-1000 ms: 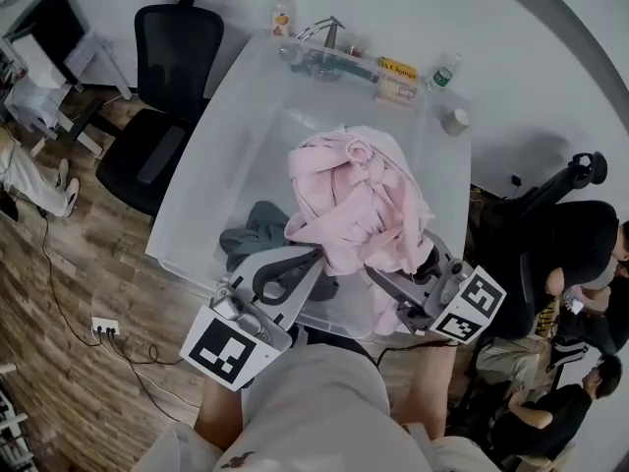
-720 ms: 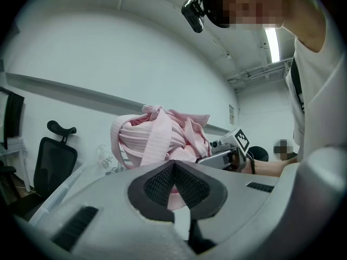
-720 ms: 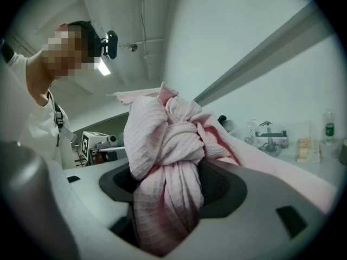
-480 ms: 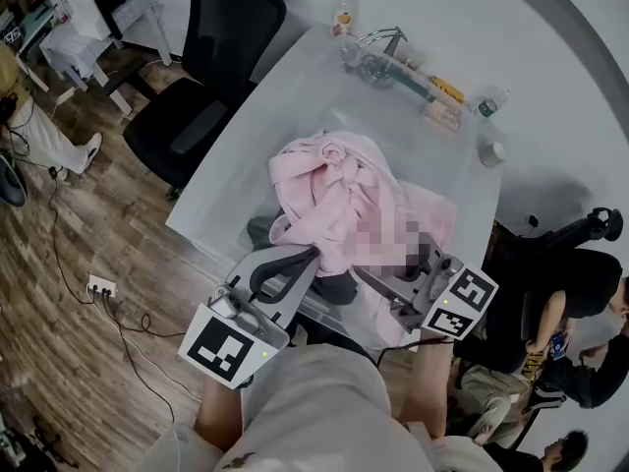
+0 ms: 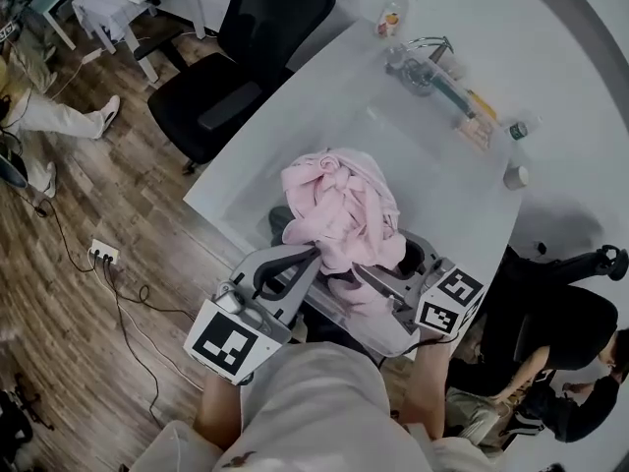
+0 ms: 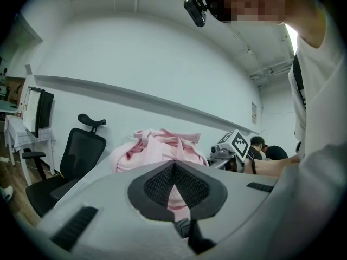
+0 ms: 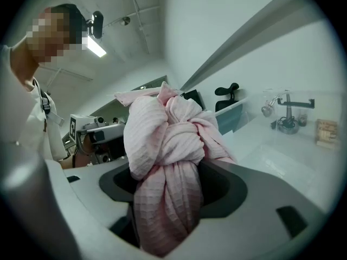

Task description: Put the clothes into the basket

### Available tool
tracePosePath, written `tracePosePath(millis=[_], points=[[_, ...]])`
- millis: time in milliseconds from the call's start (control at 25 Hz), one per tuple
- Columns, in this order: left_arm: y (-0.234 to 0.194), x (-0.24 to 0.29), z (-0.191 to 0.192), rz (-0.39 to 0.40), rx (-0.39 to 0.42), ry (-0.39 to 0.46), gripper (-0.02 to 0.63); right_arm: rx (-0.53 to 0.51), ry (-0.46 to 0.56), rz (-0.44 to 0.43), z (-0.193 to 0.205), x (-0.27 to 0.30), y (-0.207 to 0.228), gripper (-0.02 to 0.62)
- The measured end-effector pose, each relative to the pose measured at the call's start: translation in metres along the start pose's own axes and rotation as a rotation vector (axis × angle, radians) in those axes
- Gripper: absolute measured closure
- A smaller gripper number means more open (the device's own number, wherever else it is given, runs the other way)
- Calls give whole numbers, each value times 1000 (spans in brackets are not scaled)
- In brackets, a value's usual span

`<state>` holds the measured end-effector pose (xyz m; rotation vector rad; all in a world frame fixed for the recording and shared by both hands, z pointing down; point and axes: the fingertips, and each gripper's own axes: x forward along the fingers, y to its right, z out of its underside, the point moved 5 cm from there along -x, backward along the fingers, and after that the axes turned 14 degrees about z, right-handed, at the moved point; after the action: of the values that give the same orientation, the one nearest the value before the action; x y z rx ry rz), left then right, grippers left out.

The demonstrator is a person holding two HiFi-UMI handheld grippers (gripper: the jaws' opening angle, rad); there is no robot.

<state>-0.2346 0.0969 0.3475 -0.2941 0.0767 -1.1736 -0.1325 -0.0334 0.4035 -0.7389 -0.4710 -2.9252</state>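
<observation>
Nothing here carries writing I can read. The square-marker cube (image 5: pixel 231 340) on my left claw (image 6: pixel 174 171) and the one (image 5: pixel 447 305) on my right claw (image 7: pixel 169 196) show only black-and-white patterns. At the far end of the white rectangular table (image 5: pixel 442 170), the clear bottle with an orange label (image 5: pixel 391 18), the small green-capped bottle (image 5: pixel 518 131) and the flat yellow packet (image 5: pixel 479 106) have print too small to make out.

The pink waffle-weave garment (image 5: pixel 339 205) is knotted into a bundle over the table's near edge, between my two claws. My right claw is clamped on a thick bunch of it, the jaws standing wide around the cloth. My left claw's pads meet at their tips, with a strip of pink pinched between them. A dark grey garment (image 5: pixel 278 222) peeks out beneath the bundle, on the table's near left side.

The tabletop is smooth and glossy (it throws back some glare). Left of the table there is a black mesh office chair (image 5: pixel 251 62) on a wood-plank floor (image 5: pixel 88 205), where a white power strip (image 5: pixel 101 254) trails its cables. People sit to the table's right.
</observation>
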Motion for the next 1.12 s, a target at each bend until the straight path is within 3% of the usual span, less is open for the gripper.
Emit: tracePosePath(millis=[240,1120], points=[[-4,-7,9,-22,-24,-4,600,-56,-137,38,19,19,-1,294],[0,-21,20,-97,-46,13,600,-247,-451,36,70,64,-3,291]])
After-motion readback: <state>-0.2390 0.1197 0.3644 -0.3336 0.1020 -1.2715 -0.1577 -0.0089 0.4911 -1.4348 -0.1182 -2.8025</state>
